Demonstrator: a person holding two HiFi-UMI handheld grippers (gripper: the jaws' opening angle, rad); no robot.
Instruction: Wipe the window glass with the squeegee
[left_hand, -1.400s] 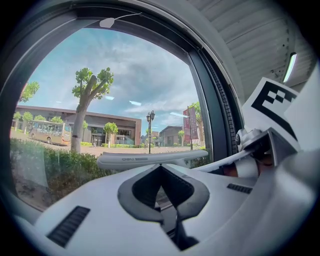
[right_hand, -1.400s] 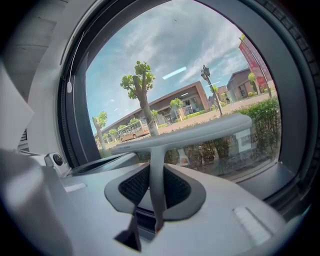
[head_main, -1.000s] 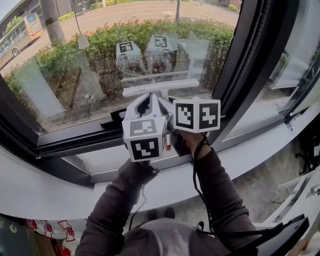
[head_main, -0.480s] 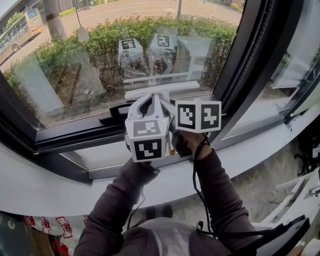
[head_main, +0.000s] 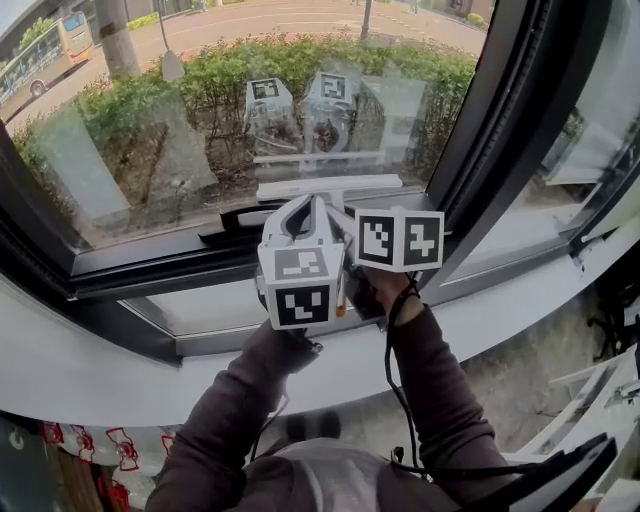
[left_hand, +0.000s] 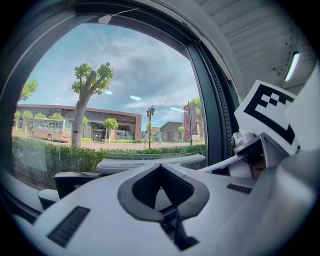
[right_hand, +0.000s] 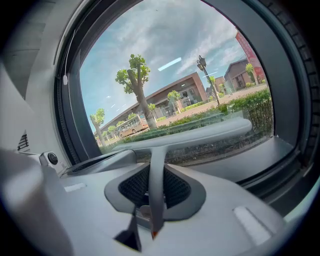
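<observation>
Head view, and we're looking steeply down at the two grippers side by side in front of the window glass (head_main: 150, 130), marker cubes facing up at us. The right gripper (right_hand: 154, 176) has its jaws closed on the squeegee's thin grey handle (right_hand: 156, 165), pads pressing it from both sides, roughly half open around it. The squeegee (head_main: 330, 186) has its long pale blade (right_hand: 200, 135) lying level across the low part of the pane, just above the dark window frame (head_main: 150, 262). We can't tell whether the blade's edge touches the glass. In the left gripper view, the left gripper (left_hand: 160, 167) has jaw tips meeting at a point with nothing between them, just beside the handle. Outside we see a hedge (head_main: 300, 70) and a bus (head_main: 45, 55).
</observation>
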